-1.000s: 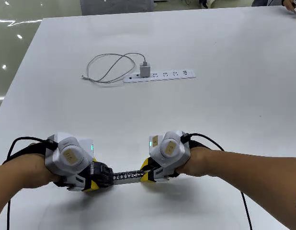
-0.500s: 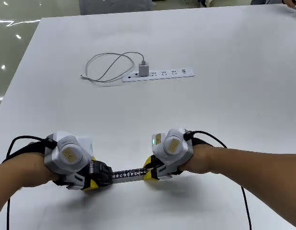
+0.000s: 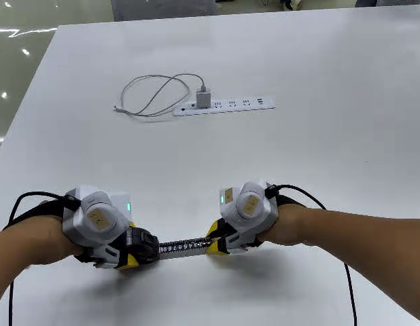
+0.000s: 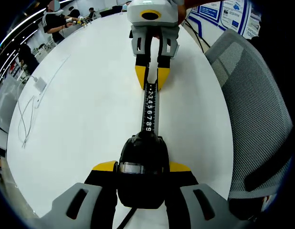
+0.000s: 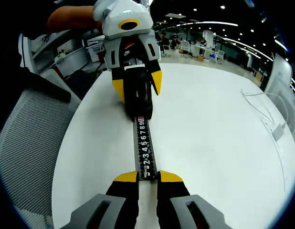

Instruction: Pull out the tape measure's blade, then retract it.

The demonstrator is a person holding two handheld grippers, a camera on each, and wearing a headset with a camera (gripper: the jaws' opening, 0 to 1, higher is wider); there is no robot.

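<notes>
Bright overhead light, soft shadows on the table (image 3: 298, 68), fisheye-bent edges.

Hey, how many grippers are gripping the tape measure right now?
2. The left gripper clamps the black case; the right gripper, facing it, pinches the tip of the pulled-out blade. Neither grip is hidden.

The left gripper (image 4: 142, 168) is coming up from the bottom of the view, its yellow-tipped jaws clamping the black tape measure (image 4: 142, 179) from both sides. The blade (image 4: 149, 107) is running straight out ahead over the white table (image 4: 90, 109), numbers showing, and at its far end the right gripper (image 4: 152, 80) is facing back this way, pinching the tip between its yellow jaws. A grey mesh chair (image 4: 252, 109) is sitting off the table's right edge. Far left, a charger (image 4: 40, 85) and its cable (image 4: 27, 117) are lying on the table, and people (image 4: 54, 19) are standing beyond.
</notes>
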